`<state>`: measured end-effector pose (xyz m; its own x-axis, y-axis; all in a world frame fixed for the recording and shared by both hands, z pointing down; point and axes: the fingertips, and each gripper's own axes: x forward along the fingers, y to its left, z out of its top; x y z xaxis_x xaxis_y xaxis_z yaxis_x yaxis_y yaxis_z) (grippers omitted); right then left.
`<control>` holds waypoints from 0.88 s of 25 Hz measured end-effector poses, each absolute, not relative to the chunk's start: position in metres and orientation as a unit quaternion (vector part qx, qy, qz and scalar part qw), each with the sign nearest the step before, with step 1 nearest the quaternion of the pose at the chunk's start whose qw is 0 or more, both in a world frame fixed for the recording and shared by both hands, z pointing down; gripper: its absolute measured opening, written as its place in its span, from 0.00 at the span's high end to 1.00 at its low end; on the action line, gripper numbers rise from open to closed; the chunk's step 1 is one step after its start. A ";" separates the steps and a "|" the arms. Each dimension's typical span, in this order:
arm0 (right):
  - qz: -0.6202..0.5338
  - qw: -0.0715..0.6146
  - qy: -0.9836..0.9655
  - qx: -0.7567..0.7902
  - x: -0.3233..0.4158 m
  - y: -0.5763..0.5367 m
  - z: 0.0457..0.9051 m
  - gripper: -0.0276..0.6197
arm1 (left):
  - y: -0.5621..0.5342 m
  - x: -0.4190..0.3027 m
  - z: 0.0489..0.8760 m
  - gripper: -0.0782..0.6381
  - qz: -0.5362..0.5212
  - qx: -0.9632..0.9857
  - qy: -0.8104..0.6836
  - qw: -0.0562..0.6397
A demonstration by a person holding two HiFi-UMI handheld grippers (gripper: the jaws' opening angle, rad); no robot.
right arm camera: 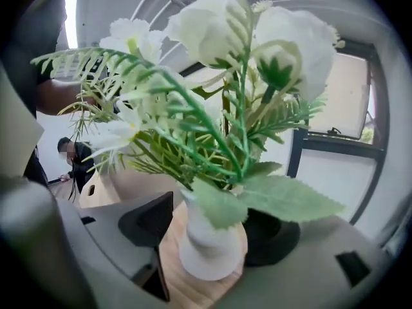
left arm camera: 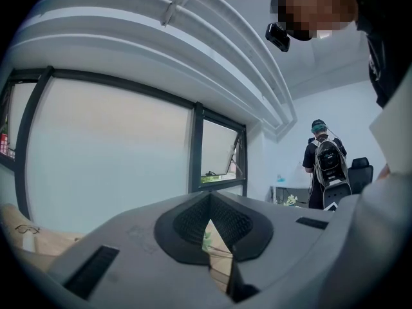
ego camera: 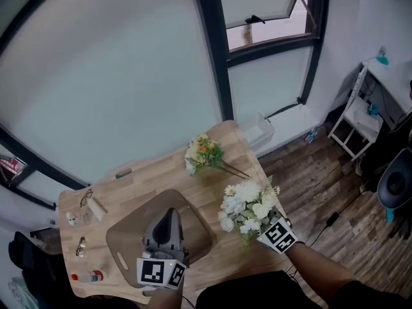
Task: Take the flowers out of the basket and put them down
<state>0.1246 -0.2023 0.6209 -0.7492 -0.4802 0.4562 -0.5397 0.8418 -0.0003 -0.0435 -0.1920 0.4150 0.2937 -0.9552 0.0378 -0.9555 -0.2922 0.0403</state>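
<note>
My right gripper stands wide. The white bouquet has its white base between the jaws, with a clear gap at the left pad, so I judge that nothing is pinching it. The bouquet sits on the table, right of the basket and near the table's right edge.

My worry is that it looks top-heavy on that narrow base. A leaf also overhangs my right pad, so backing out carelessly could snag it and tip the bouquet over, perhaps off the edge.

Its long axis runs from base to blooms, close to upright, with the heads leaning far-left. My left gripper hovers over the basket, tips together and empty. A second bouquet lies farther off.
</note>
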 end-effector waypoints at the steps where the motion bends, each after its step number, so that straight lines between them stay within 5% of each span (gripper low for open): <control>1: 0.066 0.227 -0.932 0.276 0.127 -0.202 0.621 0.45 | -0.192 -0.043 0.414 0.89 0.002 0.805 -0.592 0.026; 22: 0.056 0.177 -0.884 0.428 0.206 -0.177 0.536 0.45 | -0.165 -0.070 0.391 0.89 -0.012 0.829 -0.558 0.022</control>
